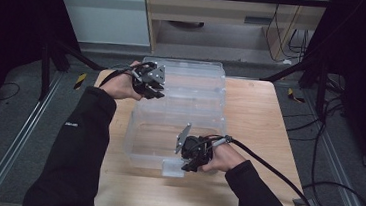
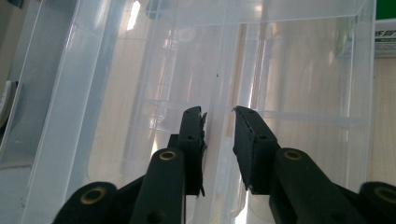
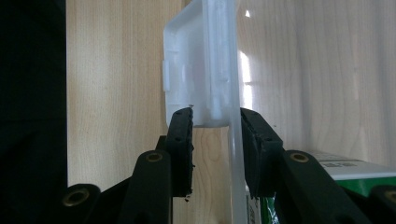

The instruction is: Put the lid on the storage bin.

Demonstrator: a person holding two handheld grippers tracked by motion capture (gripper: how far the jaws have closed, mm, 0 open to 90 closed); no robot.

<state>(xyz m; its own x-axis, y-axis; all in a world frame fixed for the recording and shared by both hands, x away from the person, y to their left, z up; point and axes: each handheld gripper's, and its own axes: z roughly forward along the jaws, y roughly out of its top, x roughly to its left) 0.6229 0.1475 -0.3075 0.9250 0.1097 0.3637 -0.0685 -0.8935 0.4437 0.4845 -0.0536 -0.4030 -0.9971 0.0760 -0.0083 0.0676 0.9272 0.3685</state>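
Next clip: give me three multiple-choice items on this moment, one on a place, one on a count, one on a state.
1. Where is the right tool?
A. At the near rim of the clear bin, by its white latch
B. At the bin's far end
C. Off the wooden table

2. How many tools are at the bin?
A. None
B. One
C. Two

3. How do the left tool's jaws stand?
A. Pressed fully together
B. Apart, either side of a clear wall
C. Holding a green box

Answers: 1 A, the right gripper view shows the rim and latch between its jaws. 2 C, the high view shows one at each end. 3 B, a gap with the wall in it shows in the left gripper view.
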